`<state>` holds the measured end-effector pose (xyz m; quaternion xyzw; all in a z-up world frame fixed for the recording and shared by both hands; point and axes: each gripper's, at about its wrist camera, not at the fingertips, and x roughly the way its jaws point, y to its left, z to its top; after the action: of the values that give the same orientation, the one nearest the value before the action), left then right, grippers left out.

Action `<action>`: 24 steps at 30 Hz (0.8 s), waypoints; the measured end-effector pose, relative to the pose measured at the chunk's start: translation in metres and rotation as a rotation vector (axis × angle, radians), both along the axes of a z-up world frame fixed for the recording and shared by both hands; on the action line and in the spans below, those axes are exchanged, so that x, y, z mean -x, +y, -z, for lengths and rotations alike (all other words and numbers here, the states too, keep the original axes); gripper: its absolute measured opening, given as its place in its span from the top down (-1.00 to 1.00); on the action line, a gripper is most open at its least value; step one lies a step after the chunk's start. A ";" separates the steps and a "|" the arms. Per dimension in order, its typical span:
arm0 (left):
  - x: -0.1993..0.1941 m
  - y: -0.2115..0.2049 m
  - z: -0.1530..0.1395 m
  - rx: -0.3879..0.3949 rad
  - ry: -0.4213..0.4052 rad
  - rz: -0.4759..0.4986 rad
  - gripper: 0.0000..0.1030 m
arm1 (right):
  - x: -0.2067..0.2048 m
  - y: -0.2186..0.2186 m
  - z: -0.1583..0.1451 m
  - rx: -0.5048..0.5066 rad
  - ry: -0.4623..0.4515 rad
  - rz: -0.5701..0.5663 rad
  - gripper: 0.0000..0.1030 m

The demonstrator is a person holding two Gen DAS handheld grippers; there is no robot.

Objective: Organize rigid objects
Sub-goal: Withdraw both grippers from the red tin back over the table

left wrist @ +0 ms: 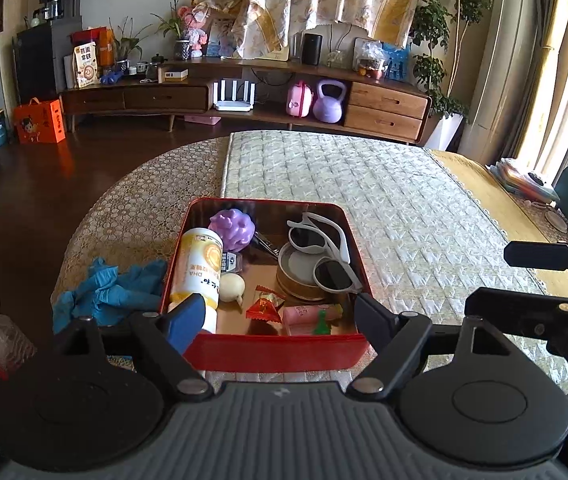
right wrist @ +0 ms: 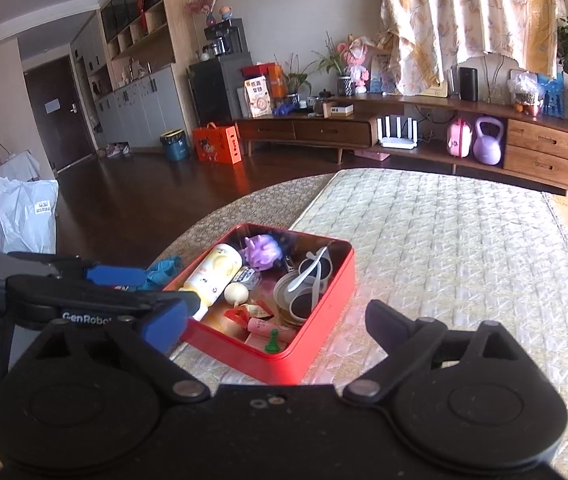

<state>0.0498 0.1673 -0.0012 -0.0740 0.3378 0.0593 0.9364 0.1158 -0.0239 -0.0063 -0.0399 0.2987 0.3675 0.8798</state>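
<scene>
Red tin (left wrist: pixel 268 350): on the quilted counter (left wrist: pixel 423 216), holding yellow bottle (left wrist: pixel 198 264), white sunglasses (left wrist: pixel 323 252) atop a round tin (left wrist: pixel 295 280), purple toy (left wrist: pixel 232 229), wrapped sweets. Left tongs (left wrist: pixel 280 316): released, empty, over the tin's near edge. Right tongs (right wrist: pixel 276 320): released, empty, right of the tin. Blue gloves (left wrist: pixel 108 288) lie left of it. Advice: pick one item squarely, avoiding neighbours.

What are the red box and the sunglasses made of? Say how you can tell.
Red box: probably painted metal tin; thin rolled rim, rounded corners, glossy sheen. Sunglasses: likely plastic; thick, smooth white frame with dark lenses.
</scene>
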 end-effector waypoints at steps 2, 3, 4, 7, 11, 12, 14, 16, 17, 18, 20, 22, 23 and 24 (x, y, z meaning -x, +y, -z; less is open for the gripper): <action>0.006 -0.004 0.000 0.004 -0.004 -0.003 -0.59 | 0.005 -0.005 0.000 -0.009 -0.013 0.003 -0.99; 0.009 -0.005 -0.001 0.007 -0.007 -0.005 -0.60 | 0.008 -0.006 0.001 -0.011 -0.021 0.006 -0.99; 0.012 -0.007 -0.002 0.008 -0.013 -0.004 -0.61 | 0.010 -0.008 0.001 -0.014 -0.032 0.008 -1.00; 0.020 -0.013 -0.004 0.016 -0.028 0.004 -0.69 | 0.017 -0.012 0.002 -0.017 -0.055 0.017 -1.00; 0.027 -0.021 -0.005 0.009 -0.032 0.005 -0.85 | 0.018 -0.017 0.003 -0.016 -0.045 0.032 -1.00; 0.029 -0.022 -0.005 0.015 -0.035 0.008 -1.00 | 0.019 -0.018 0.003 -0.018 -0.043 0.036 -1.00; 0.032 -0.024 -0.005 0.028 -0.047 0.019 -1.00 | 0.021 -0.020 0.004 -0.018 -0.044 0.039 -1.00; 0.034 -0.027 -0.005 0.022 -0.046 0.021 -1.00 | 0.023 -0.021 0.005 -0.014 -0.050 0.042 -1.00; 0.034 -0.029 -0.006 0.016 -0.044 0.021 -1.00 | 0.024 -0.022 0.005 -0.014 -0.048 0.042 -1.00; 0.035 -0.030 -0.006 0.012 -0.046 0.022 -1.00 | 0.025 -0.022 0.005 -0.016 -0.048 0.043 -1.00; 0.036 -0.032 -0.007 0.015 -0.053 0.029 -1.00 | 0.026 -0.024 0.005 -0.021 -0.050 0.045 -1.00; 0.037 -0.035 -0.009 0.014 -0.057 0.027 -1.00 | 0.027 -0.025 0.005 -0.025 -0.050 0.047 -1.00; 0.038 -0.036 -0.009 0.008 -0.058 0.024 -1.00 | 0.027 -0.025 0.005 -0.026 -0.048 0.048 -1.00; 0.039 -0.037 -0.010 0.002 -0.059 0.021 -1.00 | 0.027 -0.026 0.005 -0.027 -0.047 0.046 -1.00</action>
<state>0.0110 0.1301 0.0090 -0.0731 0.3110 0.0468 0.9464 0.0884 -0.0494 -0.0110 -0.0296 0.2735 0.3503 0.8953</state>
